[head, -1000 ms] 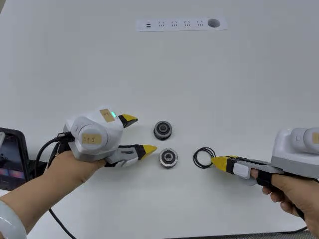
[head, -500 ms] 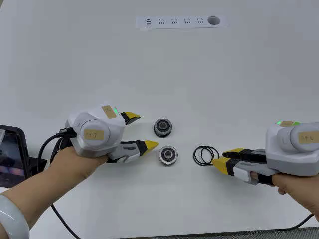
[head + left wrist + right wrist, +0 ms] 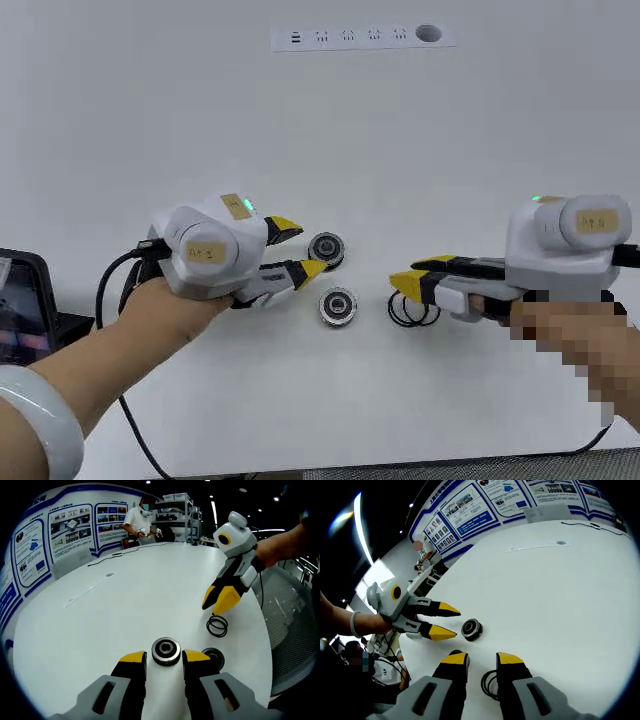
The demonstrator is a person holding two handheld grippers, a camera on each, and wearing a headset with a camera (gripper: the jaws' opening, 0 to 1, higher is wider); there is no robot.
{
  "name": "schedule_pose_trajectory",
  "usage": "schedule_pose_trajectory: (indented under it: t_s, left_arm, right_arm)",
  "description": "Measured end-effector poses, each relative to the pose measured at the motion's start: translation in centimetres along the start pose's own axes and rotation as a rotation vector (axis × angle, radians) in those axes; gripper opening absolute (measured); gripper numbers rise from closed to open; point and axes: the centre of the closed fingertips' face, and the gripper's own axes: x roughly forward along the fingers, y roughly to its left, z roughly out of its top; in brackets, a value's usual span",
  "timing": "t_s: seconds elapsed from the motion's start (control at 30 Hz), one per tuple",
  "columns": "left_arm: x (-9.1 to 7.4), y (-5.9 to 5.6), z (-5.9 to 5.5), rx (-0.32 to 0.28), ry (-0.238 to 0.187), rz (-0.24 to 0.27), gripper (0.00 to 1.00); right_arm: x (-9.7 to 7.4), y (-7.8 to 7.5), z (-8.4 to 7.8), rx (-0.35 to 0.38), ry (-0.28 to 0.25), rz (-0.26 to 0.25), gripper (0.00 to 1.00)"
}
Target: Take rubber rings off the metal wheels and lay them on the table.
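Two metal wheels lie mid-table: the far wheel (image 3: pixel 327 248) and the near wheel (image 3: pixel 338 306). My left gripper (image 3: pixel 300 248) is open, its yellow tips flanking the far wheel (image 3: pixel 166 651) without clearly touching it. In the left gripper view the near wheel (image 3: pixel 213 656) sits just right of my right jaw. Loose black rubber rings (image 3: pixel 412 310) lie flat to the right of the near wheel. My right gripper (image 3: pixel 412 274) hovers open just over the rings (image 3: pixel 490 682), which show between its jaws. The far wheel (image 3: pixel 471 629) and the left gripper (image 3: pixel 449 621) lie ahead of it.
A white power strip (image 3: pixel 362 37) lies at the table's far edge. A dark device (image 3: pixel 25 310) with a cable (image 3: pixel 108 300) sits at the left edge. The table's front edge runs close below the hands. A person (image 3: pixel 140 517) stands in the background.
My left gripper has moved right, bringing its tips around the far wheel. My right gripper has moved left and risen over the rubber rings. Wheels and rings have stayed put.
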Motion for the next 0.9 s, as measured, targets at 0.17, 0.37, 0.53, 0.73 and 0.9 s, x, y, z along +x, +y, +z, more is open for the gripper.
schedule_pose_trajectory:
  t_s: [0.17, 0.37, 0.53, 0.73, 0.9]
  left_arm:
    - [0.6, -0.1, 0.2, 0.007, 0.006, -0.008, 0.24]
    - [1.1, -0.4, 0.2, 0.024, 0.025, -0.015, 0.2]
    - [1.7, -0.4, 0.2, 0.045, 0.04, -0.023, 0.18]
    - [2.1, -0.5, 0.0, 0.065, 0.057, -0.03, 0.17]
    - [2.3, -0.4, -0.1, 0.07, 0.066, -0.03, 0.16]
  right_arm:
    - [1.2, 0.1, 0.8, 0.057, -0.015, 0.022, 0.23]
    - [2.4, 0.6, 1.2, 0.082, -0.022, 0.037, 0.23]
    - [3.0, 1.0, 1.4, 0.111, -0.028, 0.052, 0.22]
    - [3.7, 0.9, 1.6, 0.155, -0.038, 0.065, 0.22]
    - [4.5, 1.0, 1.6, 0.207, -0.031, 0.086, 0.22]
